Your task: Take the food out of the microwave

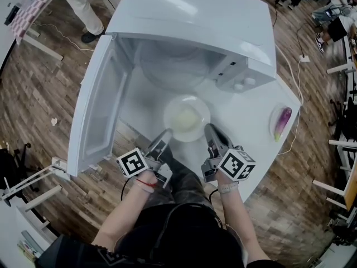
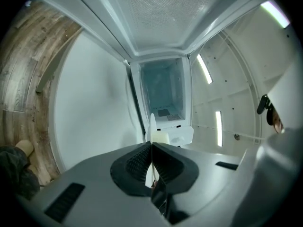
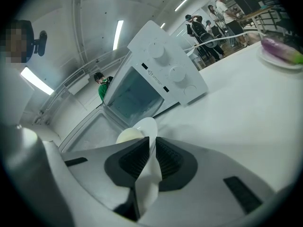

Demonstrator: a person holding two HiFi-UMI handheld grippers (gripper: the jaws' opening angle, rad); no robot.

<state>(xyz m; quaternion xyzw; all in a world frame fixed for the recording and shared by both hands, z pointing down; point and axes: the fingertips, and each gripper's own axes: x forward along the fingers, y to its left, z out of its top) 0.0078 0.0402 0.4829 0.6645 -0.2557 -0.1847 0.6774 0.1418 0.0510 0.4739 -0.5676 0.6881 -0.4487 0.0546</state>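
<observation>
The white plate (image 1: 196,103) with a pale, rounded lump of food (image 1: 186,118) on it is outside the microwave (image 1: 195,21). It sits in front of the open cavity, over the white worktop (image 1: 251,121), and both tongs have hold of it. Whether the plate's underside touches the worktop cannot be told.

The left tongs (image 1: 165,134) are closed on the near-left part of the rim. In the left gripper view the two ribbed pads (image 2: 137,162) are pressed almost together on the thin rim, with the plate (image 2: 152,126) seen edge-on (a narrow white sliver) and the food (image 2: 161,137) just behind it. The right tongs (image 1: 210,130) are closed on the near-right part of the rim. In the right gripper view the pads (image 3: 168,160) stand slightly apart, with the white rim clamped between them. The plate (image 3: 147,126) rises beyond the pads, and the food (image 3: 128,135) lies to its left.

The microwave door (image 1: 100,110) is swung wide open to the left of the head view, and the round turntable (image 1: 173,66) shows inside the cavity. The two control knobs (image 3: 165,63) on the front panel are clear in the right gripper view.

At the right edge of the worktop, well apart from the held plate, a second small plate (image 1: 273,126) carries a purple eggplant (image 1: 283,119). The floor (image 1: 39,94) is wood-patterned, and several people stand in the background.
</observation>
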